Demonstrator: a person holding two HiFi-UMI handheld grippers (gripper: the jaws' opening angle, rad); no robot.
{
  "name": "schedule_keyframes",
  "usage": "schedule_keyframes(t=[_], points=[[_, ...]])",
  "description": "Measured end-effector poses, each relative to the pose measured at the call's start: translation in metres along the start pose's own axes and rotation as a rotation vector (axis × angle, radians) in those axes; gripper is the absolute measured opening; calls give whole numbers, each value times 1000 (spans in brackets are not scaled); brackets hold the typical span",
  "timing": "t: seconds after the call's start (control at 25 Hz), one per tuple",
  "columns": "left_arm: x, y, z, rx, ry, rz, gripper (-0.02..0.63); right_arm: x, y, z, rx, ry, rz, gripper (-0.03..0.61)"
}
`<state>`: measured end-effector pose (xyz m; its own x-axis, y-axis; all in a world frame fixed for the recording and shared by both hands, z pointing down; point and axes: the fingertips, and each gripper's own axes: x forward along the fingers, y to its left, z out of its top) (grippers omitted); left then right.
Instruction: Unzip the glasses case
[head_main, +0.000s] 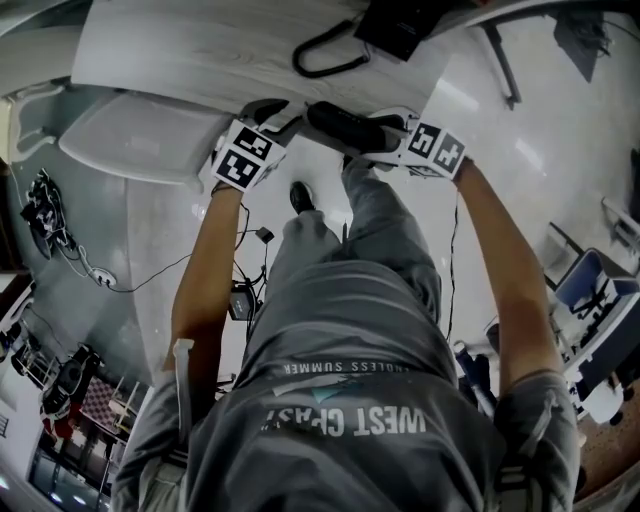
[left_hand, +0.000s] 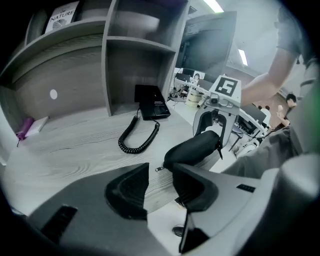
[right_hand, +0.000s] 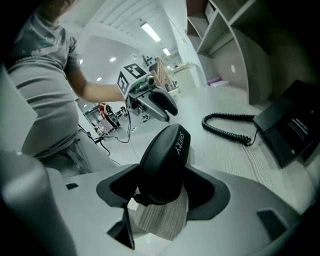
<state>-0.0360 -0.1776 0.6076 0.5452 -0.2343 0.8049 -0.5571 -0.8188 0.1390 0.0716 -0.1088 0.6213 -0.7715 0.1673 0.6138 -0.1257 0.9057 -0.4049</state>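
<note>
At the near edge of a pale wood-grain desk (head_main: 200, 50), a standing person is reaching forward and down with both forearms. The two hand-held tools are meeting end to end across the work. The right gripper (right_hand: 162, 176) is clamping the black glasses case (right_hand: 165, 160) across its body, a pad pressing on each side. It is holding the case lengthways over the desk edge, toward the other tool. The left gripper (left_hand: 159, 182) is angling steeply down at the case's free end, its jaws standing apart and gripping nothing. The small metal zip pull (left_hand: 159, 169) is lying just between their tips. The zip appears closed all the way round, so the unzipping is judged not yet begun: the pull is still waiting to be pinched and drawn along.
</note>
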Motion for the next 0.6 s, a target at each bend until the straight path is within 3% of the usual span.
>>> schedule_keyframes(t=[0.16, 0.6], points=[[5, -8, 5, 18, -5, -25, 129, -2, -14, -20, 44, 15, -57, 295], [43, -60, 12, 44, 22, -113, 127, -10, -19, -15, -13, -24, -296, 337]])
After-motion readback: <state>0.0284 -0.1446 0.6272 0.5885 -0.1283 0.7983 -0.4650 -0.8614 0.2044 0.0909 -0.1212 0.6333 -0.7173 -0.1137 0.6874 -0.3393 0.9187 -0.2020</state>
